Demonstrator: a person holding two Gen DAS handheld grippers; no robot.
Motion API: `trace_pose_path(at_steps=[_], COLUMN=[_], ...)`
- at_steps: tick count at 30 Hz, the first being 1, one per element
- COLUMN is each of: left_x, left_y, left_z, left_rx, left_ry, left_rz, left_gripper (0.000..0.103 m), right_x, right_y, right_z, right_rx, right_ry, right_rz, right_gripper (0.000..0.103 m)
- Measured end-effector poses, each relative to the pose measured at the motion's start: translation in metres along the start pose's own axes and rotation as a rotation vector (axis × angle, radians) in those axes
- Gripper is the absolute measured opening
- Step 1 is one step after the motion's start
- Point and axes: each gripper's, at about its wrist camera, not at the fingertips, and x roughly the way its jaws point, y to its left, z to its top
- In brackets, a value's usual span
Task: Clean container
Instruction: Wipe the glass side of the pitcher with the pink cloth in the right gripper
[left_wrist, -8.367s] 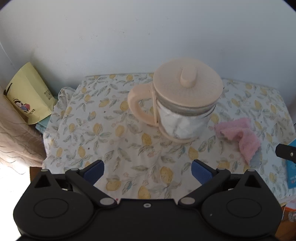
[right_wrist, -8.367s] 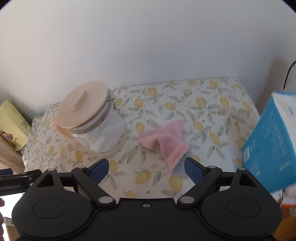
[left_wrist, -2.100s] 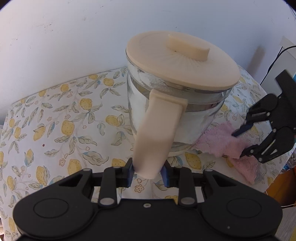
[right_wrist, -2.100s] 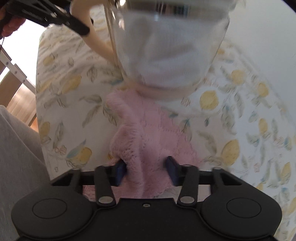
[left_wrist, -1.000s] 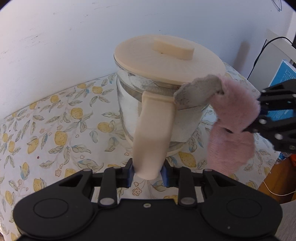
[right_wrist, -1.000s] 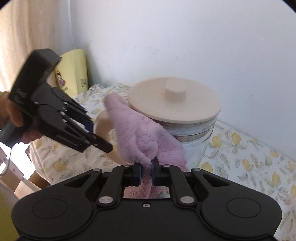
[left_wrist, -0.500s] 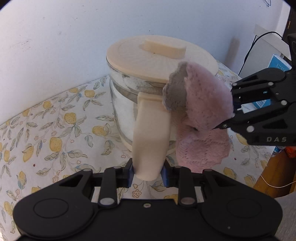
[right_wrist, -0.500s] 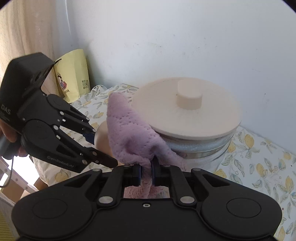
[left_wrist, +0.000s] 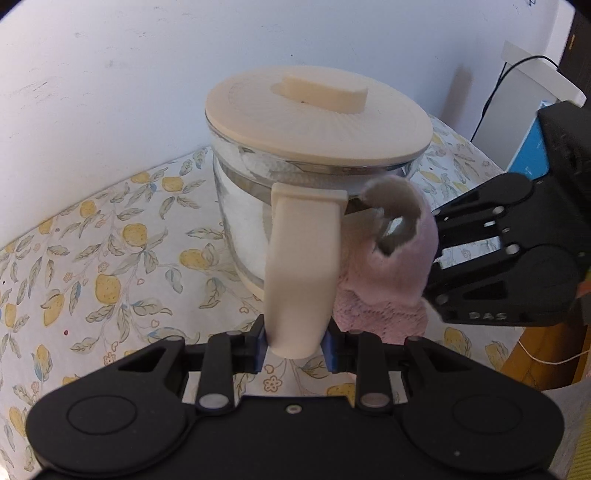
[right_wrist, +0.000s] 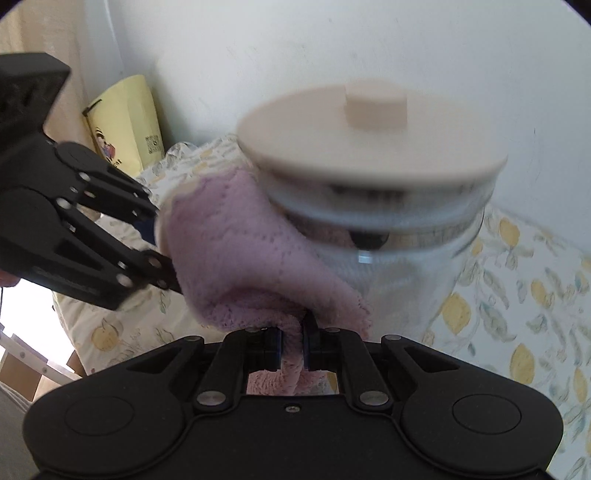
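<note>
Lemon-print tablecloth (left_wrist: 110, 240) covers the table, w/ a white wall (left_wrist: 110, 74) right behind it. On the cloth sits the glass pitcher (left_wrist: 240, 221), upright, cream ribbed lid (left_wrist: 314, 114) seated on top w/ a flat knob at its centre, white stuff visible inside thru the glass. Left gripper (left_wrist: 295, 345) is clamped on the lower end of the pitcher's cream handle (left_wrist: 301, 266), blue pads pressed to both sides of it. Right gripper (right_wrist: 292, 349) has its fingers nearly closed, pinching a fold of the pink cloth (right_wrist: 243, 258); rest of the cloth bulges fwd & presses against the pitcher's glass side just under the lid rim, beside the handle. In the left wrist view the same cloth (left_wrist: 391, 266) sits btwn handle & the right gripper's black body, a grey underside curling out at its top corner. Right wrist view is motion-blurred around the lid. Yellow paper bag (right_wrist: 125, 122) leans on the wall at the table's far left; blue box (left_wrist: 528, 155) & a black cable (left_wrist: 495, 92) at far right
</note>
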Motion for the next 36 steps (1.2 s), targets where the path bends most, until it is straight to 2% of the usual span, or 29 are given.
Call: trace_pose_path(at_steps=[13, 24, 27, 31, 36], left_x=[0.002, 0.005, 0.006, 0.006, 0.006], left_y=[0.001, 0.003, 0.005, 0.001, -0.002], left_z=[0.003, 0.004, 0.004, 0.004, 0.006], left_rx=[0.042, 0.080, 0.058, 0.043, 0.008], left_ry=[0.020, 0.019, 0.021, 0.019, 0.032], left_rz=[-0.018, -0.051, -0.060, -0.044, -0.006], left_gripper=[0.029, 0.029, 0.030, 0.029, 0.029], right_x=[0.015, -0.032, -0.045, -0.053, -0.053], right_y=[0.003, 0.018, 0.015, 0.008, 0.000], right_z=[-0.011, 0.010, 0.013, 0.014, 0.014], right_rx=[0.052, 0.090, 0.105, 0.099, 0.062], right_ry=[0.016, -0.090, -0.113, -0.117, -0.102], right_rz=[-0.030, -0.135, -0.153, -0.149, -0.097], right_gripper=[0.012, 0.012, 0.012, 0.012, 0.012])
